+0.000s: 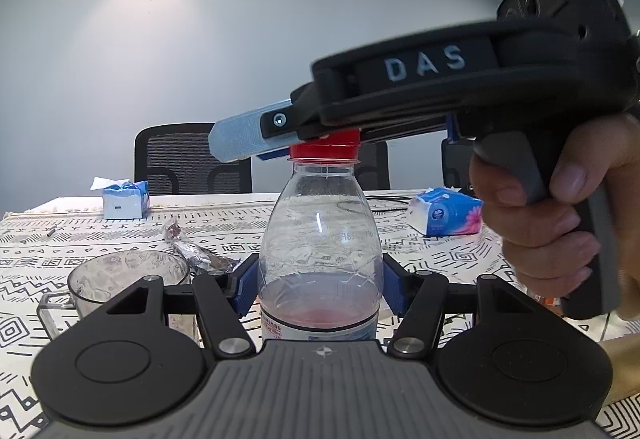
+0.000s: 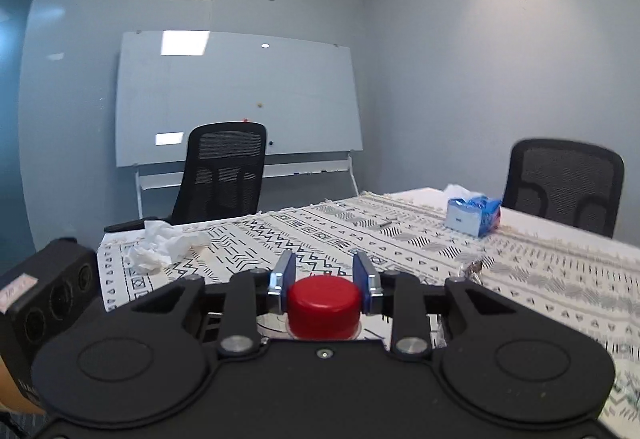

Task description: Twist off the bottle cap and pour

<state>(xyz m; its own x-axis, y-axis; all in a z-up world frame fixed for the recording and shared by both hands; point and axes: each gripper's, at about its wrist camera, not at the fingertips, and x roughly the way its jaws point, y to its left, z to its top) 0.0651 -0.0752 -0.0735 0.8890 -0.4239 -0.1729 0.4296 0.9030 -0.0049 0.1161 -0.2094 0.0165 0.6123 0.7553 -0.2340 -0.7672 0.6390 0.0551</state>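
Left gripper (image 1: 320,279) fingers pinch the plastic bottle (image 1: 318,239); only the right view shows right gripper (image 2: 324,281) fingers pinching its red cap (image 2: 323,305), bottle hidden.

Left gripper (image 1: 320,287) jaws clamp bottle (image 1: 318,239); right gripper (image 1: 256,143) apparently grips red cap (image 1: 324,149).
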